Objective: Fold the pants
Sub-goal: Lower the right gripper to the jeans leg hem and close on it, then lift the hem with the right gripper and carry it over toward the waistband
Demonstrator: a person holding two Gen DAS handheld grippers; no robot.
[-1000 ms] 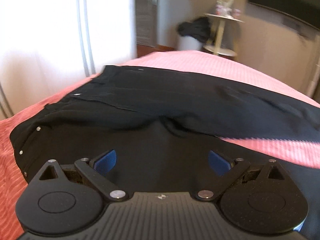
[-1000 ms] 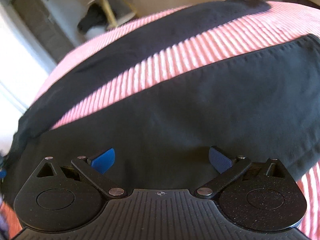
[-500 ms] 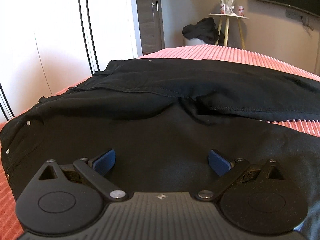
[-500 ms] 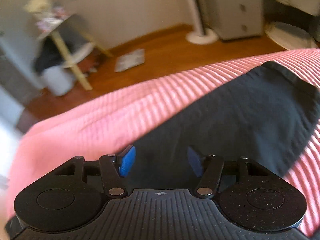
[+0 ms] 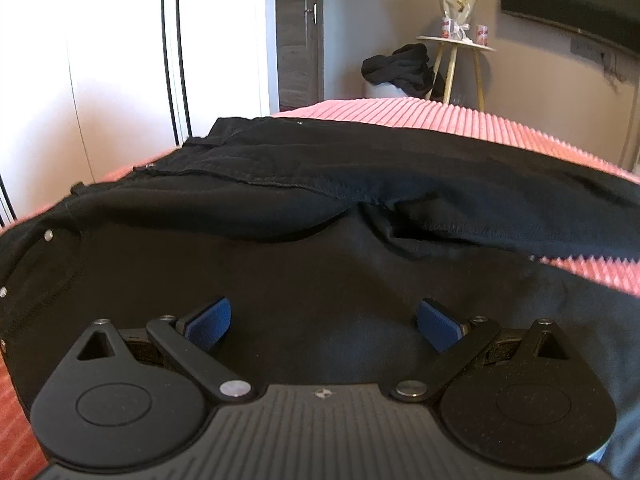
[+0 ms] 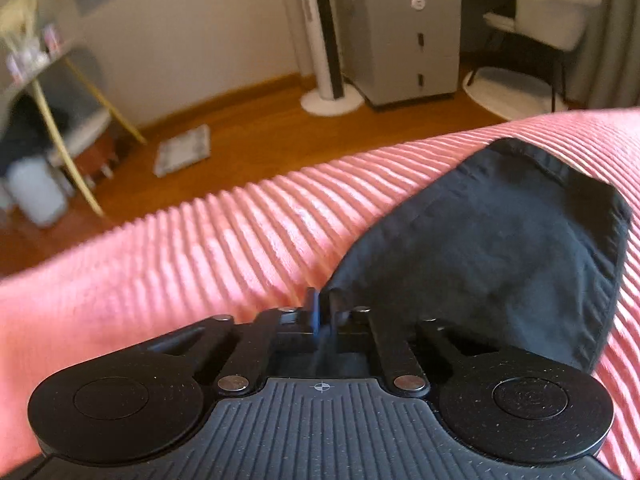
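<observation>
— Two grippers are seen; where are the black pants (image 5: 320,200) laid?
— Across the pink ribbed bedspread (image 6: 200,248). The left gripper (image 5: 324,322) is held wide apart above the seat, nothing gripped. The right gripper (image 6: 325,308) has just been closed, pinching a leg's edge at lower centre.

Black pants (image 5: 360,184) lay spread flat across a pink ribbed bedspread (image 5: 440,114), waistband end to the left of the left wrist view, small metal rivets (image 5: 48,235) showing there. Legs ran off rightward, slightly apart, a stitched seam along the upper one. One hemmed leg end (image 6: 520,240) lay rumpled.
</observation>
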